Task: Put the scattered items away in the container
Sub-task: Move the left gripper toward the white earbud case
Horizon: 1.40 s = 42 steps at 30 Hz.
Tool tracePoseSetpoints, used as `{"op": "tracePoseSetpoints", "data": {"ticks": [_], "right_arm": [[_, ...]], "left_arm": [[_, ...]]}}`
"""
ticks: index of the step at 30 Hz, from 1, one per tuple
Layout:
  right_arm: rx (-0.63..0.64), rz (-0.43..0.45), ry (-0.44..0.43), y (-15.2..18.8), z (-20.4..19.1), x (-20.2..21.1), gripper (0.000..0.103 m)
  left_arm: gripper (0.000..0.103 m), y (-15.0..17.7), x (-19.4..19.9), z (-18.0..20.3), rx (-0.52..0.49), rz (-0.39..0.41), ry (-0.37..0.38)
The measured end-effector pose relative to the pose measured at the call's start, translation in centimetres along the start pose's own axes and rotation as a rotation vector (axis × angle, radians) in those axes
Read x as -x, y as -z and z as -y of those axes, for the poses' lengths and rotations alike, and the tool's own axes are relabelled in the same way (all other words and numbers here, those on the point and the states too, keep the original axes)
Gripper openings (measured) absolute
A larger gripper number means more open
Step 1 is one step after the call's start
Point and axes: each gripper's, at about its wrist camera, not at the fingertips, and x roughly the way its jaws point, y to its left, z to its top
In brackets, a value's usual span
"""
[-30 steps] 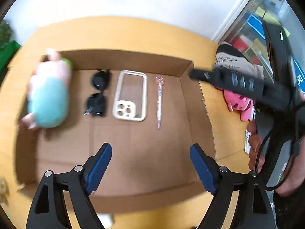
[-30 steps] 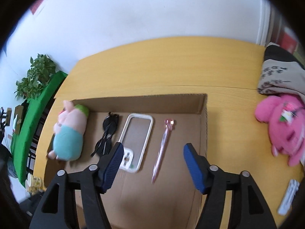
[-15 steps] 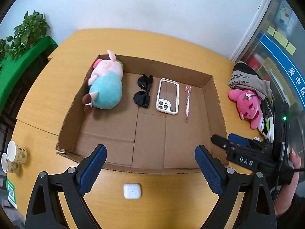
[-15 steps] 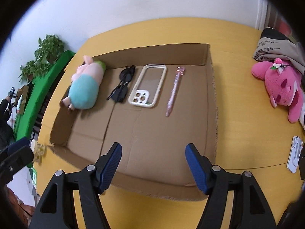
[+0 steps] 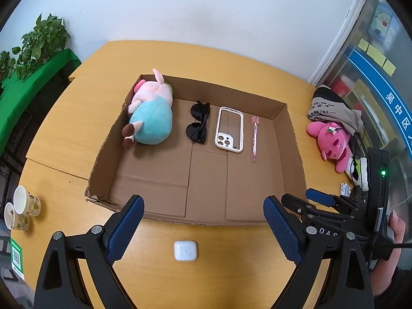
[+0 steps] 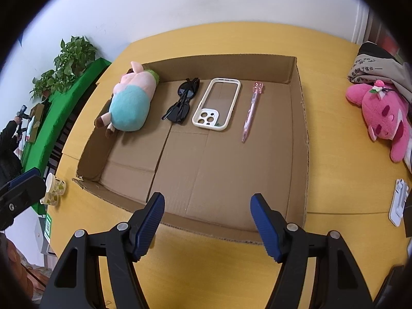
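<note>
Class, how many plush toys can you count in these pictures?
2: the pig plush lies in the cardboard box's far left corner; the pink plush lies on the table right of it.

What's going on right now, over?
Left gripper and right gripper open, empty. Four items in cardboard box; white earbud case still outside on table. Path clear.

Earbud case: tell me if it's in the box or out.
Out. The earbud case lies on the table, just outside the box.

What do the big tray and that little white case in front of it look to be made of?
Tray: plain brown corrugated cardboard, matte, with ragged torn edges and fold creases. Little white case: probably hard plastic, smooth and slightly glossy, with rounded corners.
</note>
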Motion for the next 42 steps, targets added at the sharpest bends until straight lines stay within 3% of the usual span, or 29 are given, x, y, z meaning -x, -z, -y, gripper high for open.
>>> {"op": "tracePoseSetpoints", "data": {"ticks": [5,16,25,32,42], "right_arm": [[-0.007,-0.018,0.026,0.3,-0.8,0.0,0.069],[-0.032,0.027,0.127,-1.1,-4.1,1.1,0.069],[-0.052,0.047,0.187,-1.3,-7.2,2.1,0.069],[-0.042,-0.010,0.151,0.7,-9.7,-0.2,0.069],[-0.018,-0.147,0.066,7.1,-10.3,-4.9,0.069]], "left_arm": [[0.096,-0.1,-0.9,-0.2,-0.009,-0.024,0.048],[0.096,-1.7,-3.7,-1.2,-0.118,-0.074,0.119],[0.096,-1.6,-3.7,-2.8,-0.202,-0.071,0.111],[0.096,0.8,-4.2,-5.9,-0.218,-0.117,0.077],[0.096,6.2,-7.2,-7.4,-0.219,-0.245,0.079]]}}
